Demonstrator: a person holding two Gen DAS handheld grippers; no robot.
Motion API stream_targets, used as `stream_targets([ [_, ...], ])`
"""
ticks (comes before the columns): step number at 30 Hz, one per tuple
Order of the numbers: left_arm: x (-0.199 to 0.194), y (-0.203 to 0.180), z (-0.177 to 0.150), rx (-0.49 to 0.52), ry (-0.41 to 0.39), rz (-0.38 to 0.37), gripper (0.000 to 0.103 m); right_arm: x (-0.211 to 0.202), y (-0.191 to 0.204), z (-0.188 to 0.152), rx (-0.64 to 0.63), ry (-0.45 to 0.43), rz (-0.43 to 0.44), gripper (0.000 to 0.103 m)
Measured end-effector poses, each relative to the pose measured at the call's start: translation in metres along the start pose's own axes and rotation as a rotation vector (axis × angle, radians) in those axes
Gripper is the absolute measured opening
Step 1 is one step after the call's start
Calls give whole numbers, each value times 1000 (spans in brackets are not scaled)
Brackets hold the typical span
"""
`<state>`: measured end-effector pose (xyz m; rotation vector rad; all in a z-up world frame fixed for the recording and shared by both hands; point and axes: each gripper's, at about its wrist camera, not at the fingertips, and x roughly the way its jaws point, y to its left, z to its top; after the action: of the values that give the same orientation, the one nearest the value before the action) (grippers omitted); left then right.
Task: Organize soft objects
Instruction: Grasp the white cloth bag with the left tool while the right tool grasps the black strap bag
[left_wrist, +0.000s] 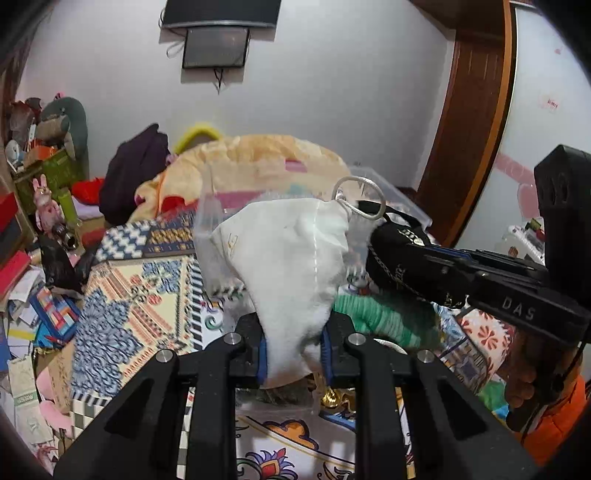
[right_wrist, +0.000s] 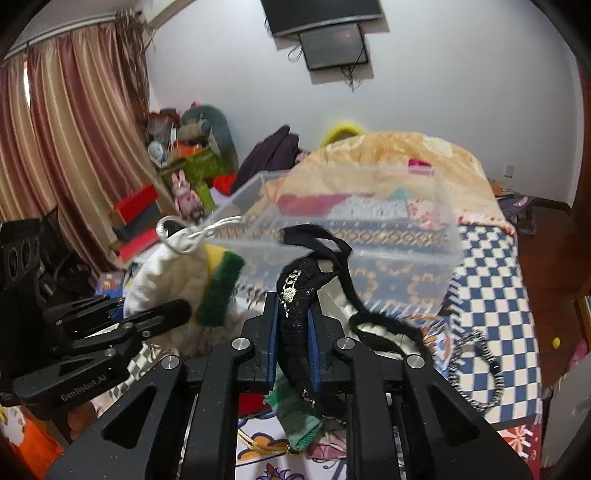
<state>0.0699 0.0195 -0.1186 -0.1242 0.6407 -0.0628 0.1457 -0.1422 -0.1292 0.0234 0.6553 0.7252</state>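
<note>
My left gripper is shut on a white face mask and holds it up over the bed; its ear loop sticks out at the top. The mask also shows in the right wrist view. My right gripper is shut on a black fabric piece with gold print, whose black straps hang loose. In the left wrist view the right gripper is right of the mask, almost touching it. A clear plastic box stands just beyond both grippers. A yellow-green sponge lies beside the mask.
A patterned bedspread covers the bed. An orange blanket pile lies behind the box. A green knitted item and a black-white headband lie on the bed. Cluttered boxes and toys stand at the left wall.
</note>
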Motion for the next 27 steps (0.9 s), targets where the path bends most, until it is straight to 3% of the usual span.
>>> stream_targets([
  [15, -19, 1, 59, 22, -155, 35, 21, -53, -4, 40, -14, -203, -36, 11],
  [22, 0, 6, 84, 39, -150, 38, 22, -48, -9, 66, -27, -252, -59, 11],
  [27, 28, 12, 96, 20, -90, 24, 22, -29, -10, 80, -42, -253, -92, 11],
])
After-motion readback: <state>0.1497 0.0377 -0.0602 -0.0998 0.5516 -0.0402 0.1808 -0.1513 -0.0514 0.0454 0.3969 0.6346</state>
